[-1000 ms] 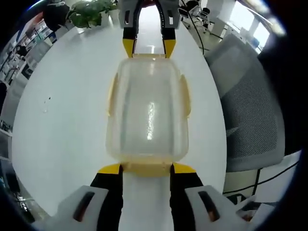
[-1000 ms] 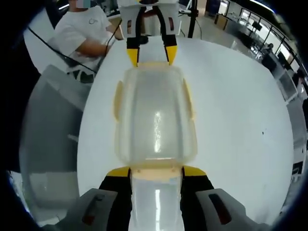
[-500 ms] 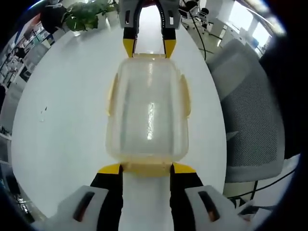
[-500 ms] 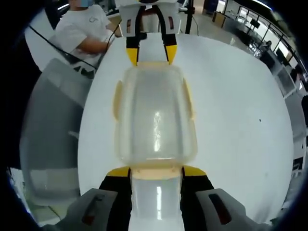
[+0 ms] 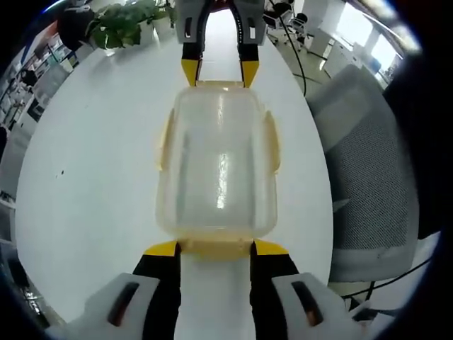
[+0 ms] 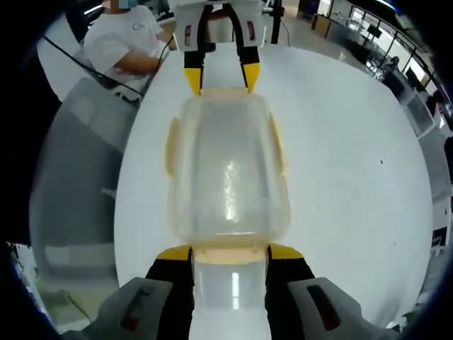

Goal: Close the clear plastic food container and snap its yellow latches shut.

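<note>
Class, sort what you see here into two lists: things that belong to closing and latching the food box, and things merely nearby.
Belongs to the job:
clear container
yellow latches
left tongs
right tongs

Merely nearby:
white table
grey mesh chair
potted plant
seated person

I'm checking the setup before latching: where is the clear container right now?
The clear container sits on the white table, mid-frame in both views, between the left gripper at one end and the right gripper at the other.
</note>
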`<state>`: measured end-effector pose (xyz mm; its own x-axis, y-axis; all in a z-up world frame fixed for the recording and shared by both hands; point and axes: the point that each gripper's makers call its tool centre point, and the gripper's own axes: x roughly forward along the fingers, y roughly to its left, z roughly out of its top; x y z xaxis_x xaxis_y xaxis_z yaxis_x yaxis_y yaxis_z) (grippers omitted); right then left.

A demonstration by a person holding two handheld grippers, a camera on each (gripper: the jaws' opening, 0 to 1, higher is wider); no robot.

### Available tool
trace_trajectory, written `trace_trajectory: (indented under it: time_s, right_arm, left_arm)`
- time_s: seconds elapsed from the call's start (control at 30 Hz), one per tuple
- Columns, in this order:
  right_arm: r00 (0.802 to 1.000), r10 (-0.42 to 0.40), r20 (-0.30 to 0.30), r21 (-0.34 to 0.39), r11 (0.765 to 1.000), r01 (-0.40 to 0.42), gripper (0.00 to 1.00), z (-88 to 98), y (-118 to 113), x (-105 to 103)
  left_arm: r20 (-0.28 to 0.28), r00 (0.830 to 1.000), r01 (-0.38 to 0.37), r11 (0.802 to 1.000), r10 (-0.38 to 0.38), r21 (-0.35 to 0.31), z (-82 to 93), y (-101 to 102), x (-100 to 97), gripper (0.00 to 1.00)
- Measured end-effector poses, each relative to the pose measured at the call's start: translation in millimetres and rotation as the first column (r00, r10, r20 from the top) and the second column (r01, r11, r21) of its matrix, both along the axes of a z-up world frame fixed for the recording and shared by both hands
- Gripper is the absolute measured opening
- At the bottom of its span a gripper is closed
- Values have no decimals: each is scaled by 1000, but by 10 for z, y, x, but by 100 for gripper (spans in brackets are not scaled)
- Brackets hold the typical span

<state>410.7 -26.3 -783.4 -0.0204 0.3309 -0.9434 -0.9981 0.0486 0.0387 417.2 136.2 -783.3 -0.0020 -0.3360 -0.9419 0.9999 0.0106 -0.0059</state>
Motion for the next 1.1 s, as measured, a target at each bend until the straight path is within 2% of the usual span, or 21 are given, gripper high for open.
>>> trace_trajectory:
  time_s: [1.1]
  right_arm:
    - [1000, -13, 1, -24, 1000, 13, 37, -73, -440, -12]
  left_arm:
    - [-7, 1000, 5, 1000, -5, 8, -28, -441, 3, 36]
